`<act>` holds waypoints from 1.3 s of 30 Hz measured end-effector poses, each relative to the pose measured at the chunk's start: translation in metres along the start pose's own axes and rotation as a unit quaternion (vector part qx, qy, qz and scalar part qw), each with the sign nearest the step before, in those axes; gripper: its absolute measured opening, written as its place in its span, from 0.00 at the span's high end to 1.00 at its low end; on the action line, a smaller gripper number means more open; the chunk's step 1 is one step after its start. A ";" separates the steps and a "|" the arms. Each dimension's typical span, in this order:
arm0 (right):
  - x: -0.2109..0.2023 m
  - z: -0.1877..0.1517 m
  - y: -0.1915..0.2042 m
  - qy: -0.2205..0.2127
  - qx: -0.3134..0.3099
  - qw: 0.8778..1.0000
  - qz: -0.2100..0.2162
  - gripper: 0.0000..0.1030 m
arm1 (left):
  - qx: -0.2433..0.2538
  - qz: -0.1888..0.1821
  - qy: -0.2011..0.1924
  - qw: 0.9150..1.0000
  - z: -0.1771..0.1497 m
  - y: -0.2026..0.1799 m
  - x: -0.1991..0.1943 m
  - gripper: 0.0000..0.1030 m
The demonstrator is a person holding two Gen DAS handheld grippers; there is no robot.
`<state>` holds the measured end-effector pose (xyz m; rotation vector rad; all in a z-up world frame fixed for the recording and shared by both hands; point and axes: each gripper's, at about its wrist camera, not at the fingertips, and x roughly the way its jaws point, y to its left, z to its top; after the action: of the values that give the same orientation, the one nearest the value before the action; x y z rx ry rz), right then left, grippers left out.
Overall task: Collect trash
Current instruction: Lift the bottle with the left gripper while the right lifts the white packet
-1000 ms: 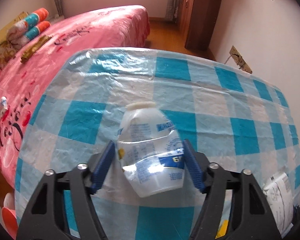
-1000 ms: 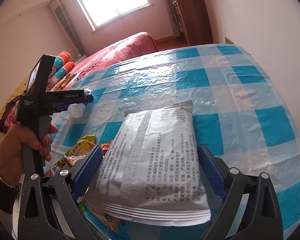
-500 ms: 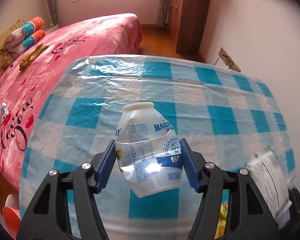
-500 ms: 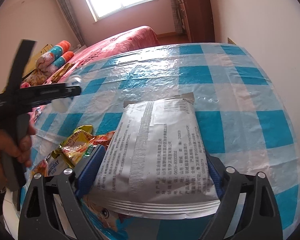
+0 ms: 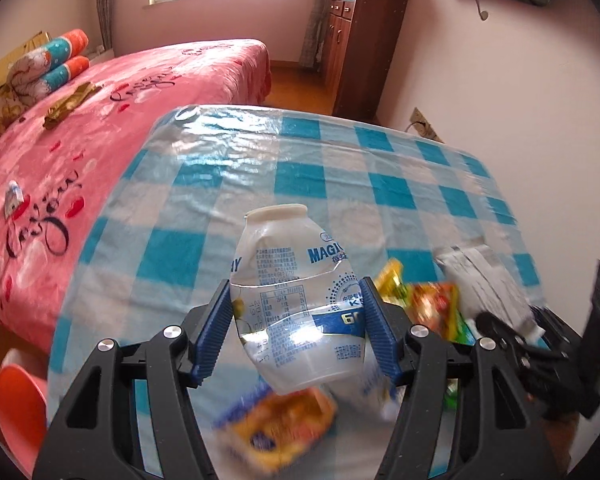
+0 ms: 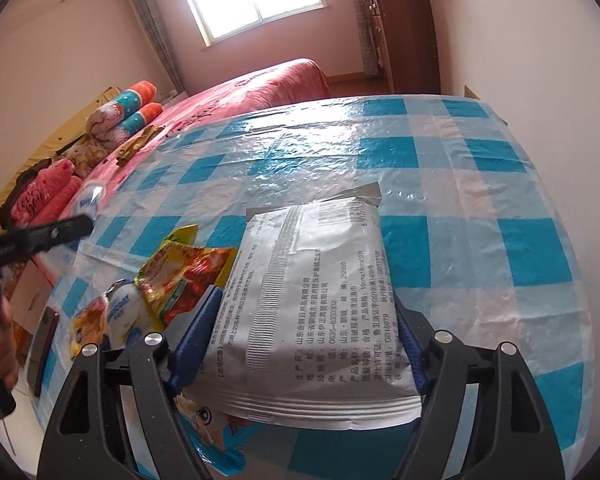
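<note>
Two pieces of trash are in hand at once. The left gripper (image 5: 296, 330) has its jaws clamped on a crumpled white plastic bottle (image 5: 294, 296), the blue pads pressing its squashed middle from both sides, the capped neck pointing away past the tips and the bottom hanging toward the camera; the bottle is lifted clear of the bench (image 5: 236, 184), with blurred snack wrappers (image 5: 280, 428) passing below the jaws. The right gripper (image 6: 306, 338) is closing its jaws on a flat white printed pouch (image 6: 312, 296) that lies between them on the checked cloth, its far sealed end reaching well beyond the tips and its near end hanging back toward the camera; the pads look to be at the pouch's long edges, but it is hard to tell whether they already press. Just to the left of those jaws lie a yellow and red snack bag (image 6: 184, 268) and a small white bottle (image 6: 126, 312), and a cartoon-printed wrapper (image 6: 204, 416) sits partly under the pouch's near end. So the step seems to be: bottle picked, pouch being gripped. Next, the right jaws likely need to finish closing until the soft pouch buckles slightly and holds, then lift it without dragging the wrapper beneath; no bin shows in either view, so where both go cannot be told
</note>
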<state>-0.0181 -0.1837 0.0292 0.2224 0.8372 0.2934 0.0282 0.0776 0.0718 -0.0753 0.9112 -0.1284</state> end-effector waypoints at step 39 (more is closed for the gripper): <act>-0.005 -0.020 0.065 0.016 -0.112 0.990 -0.087 0.21 | -0.003 -0.071 0.029 0.997 -0.121 0.025 -0.056 0.38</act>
<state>-0.0477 -0.1229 0.0398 -0.0648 0.8425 0.2246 -0.0993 0.1092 0.0384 -0.1422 0.9642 -0.2610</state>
